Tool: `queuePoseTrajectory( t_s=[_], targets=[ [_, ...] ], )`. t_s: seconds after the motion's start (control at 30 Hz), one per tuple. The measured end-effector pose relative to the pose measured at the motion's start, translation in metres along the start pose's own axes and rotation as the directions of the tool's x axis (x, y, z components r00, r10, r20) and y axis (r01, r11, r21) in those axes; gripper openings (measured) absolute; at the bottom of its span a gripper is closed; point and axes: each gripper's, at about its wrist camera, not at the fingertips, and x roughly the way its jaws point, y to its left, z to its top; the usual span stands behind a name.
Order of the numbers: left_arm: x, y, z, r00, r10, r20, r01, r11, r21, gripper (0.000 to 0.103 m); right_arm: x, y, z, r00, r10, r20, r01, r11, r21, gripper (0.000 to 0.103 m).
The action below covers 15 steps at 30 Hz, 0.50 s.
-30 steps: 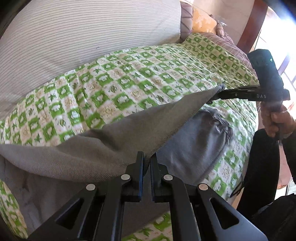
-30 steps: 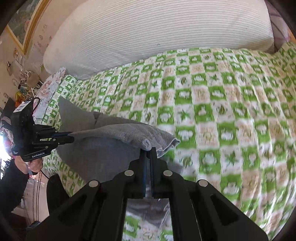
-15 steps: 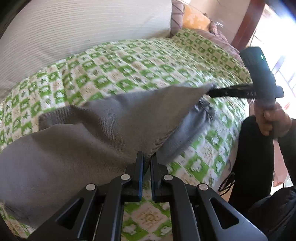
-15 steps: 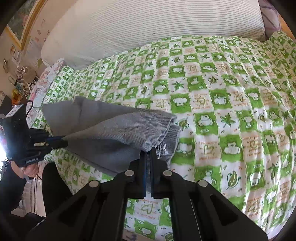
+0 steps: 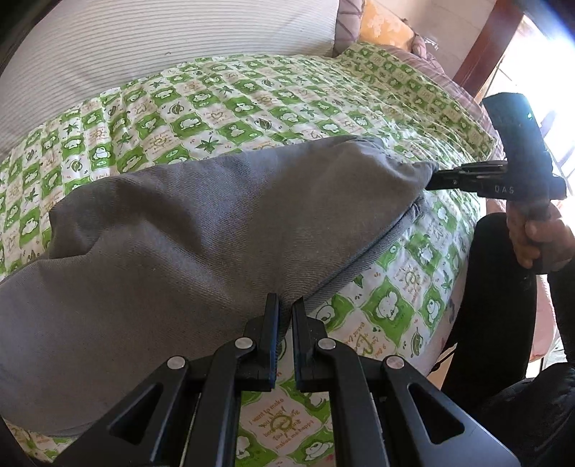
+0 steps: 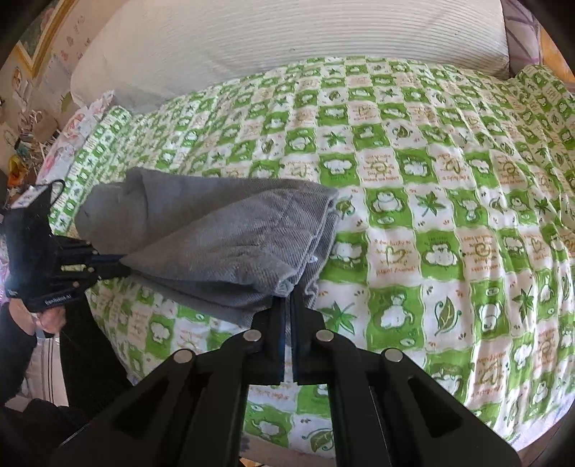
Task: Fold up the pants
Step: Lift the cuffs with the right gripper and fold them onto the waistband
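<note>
The grey pants [image 5: 201, 230] lie folded near the front edge of a bed. My left gripper [image 5: 285, 305] is shut on the pants' near edge. My right gripper [image 6: 288, 294] is shut on the other end of the same edge, where several fabric layers bunch. In the left wrist view the right gripper [image 5: 433, 177] pinches the pants' far corner. In the right wrist view the left gripper [image 6: 124, 267] grips the pants [image 6: 222, 244] at their left end. The cloth is stretched between both grippers, low over the bed.
A green and white checked quilt [image 6: 431, 201] covers the bed. A large striped cream pillow [image 6: 287, 36] lies along the far side. Orange and plaid cushions [image 5: 388, 28] sit at the far right. A wooden post [image 5: 481, 54] stands beyond them. The person's dark legs [image 5: 496, 305] are at the bed's edge.
Both grippers have carried the held pants edge toward the bed's front edge and lower. The raised cloth has folded over the layer below, which is now mostly covered.
</note>
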Motion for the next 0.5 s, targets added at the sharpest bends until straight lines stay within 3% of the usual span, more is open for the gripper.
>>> queuePoseTrajectory(
  t_s=[0.27, 0.5],
  targets=[
    [0.009, 0.006, -0.003, 0.999, -0.029, -0.023, 0.028, 0.999, -0.032, 0.004, 0.012, 0.0, -0.009, 0.998, -0.036, -0.057, 0.036, 0.999, -0.012, 0.002],
    [0.007, 0.007, -0.003, 0.999, -0.047, -0.017, 0.046, 0.997, -0.056, 0.005, 0.001, 0.008, -0.01, 0.997, -0.061, -0.04, 0.06, 0.998, -0.033, 0.003]
  ],
)
